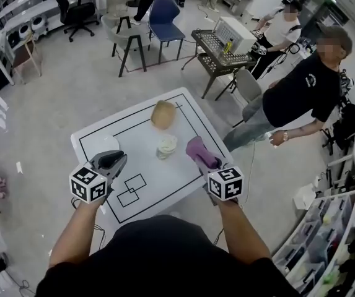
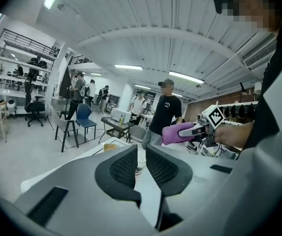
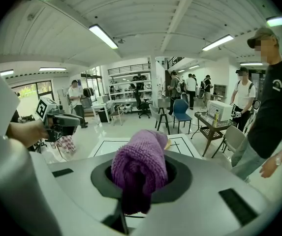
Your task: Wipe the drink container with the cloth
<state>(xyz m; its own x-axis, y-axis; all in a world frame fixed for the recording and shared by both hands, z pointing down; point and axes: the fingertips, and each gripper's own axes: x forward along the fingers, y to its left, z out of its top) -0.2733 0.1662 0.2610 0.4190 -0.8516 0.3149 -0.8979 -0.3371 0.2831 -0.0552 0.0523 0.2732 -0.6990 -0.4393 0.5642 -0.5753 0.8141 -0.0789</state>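
Observation:
On the white table (image 1: 183, 184) a pale, clear drink container (image 1: 166, 146) stands near the middle. A tan rounded object (image 1: 163, 114) sits behind it. My right gripper (image 1: 198, 152) hovers just right of the container, shut on a purple knitted cloth (image 1: 196, 147). In the right gripper view the cloth (image 3: 141, 162) bulges out of the right gripper (image 3: 140, 175) and hides its pads. My left gripper (image 1: 116, 160) is over the table's left part, apart from the container, and is shut with nothing in it. In the left gripper view the ribbed pads (image 2: 123, 167) of the left gripper (image 2: 141, 156) stand nearly together.
A white round disc (image 1: 103, 145) lies on the table's left side. A person in a black shirt (image 1: 301, 94) stands close to the table's right edge. Behind are a metal cart with equipment (image 1: 223, 45), chairs (image 1: 165, 17) and, at the right, storage shelves (image 1: 326, 234).

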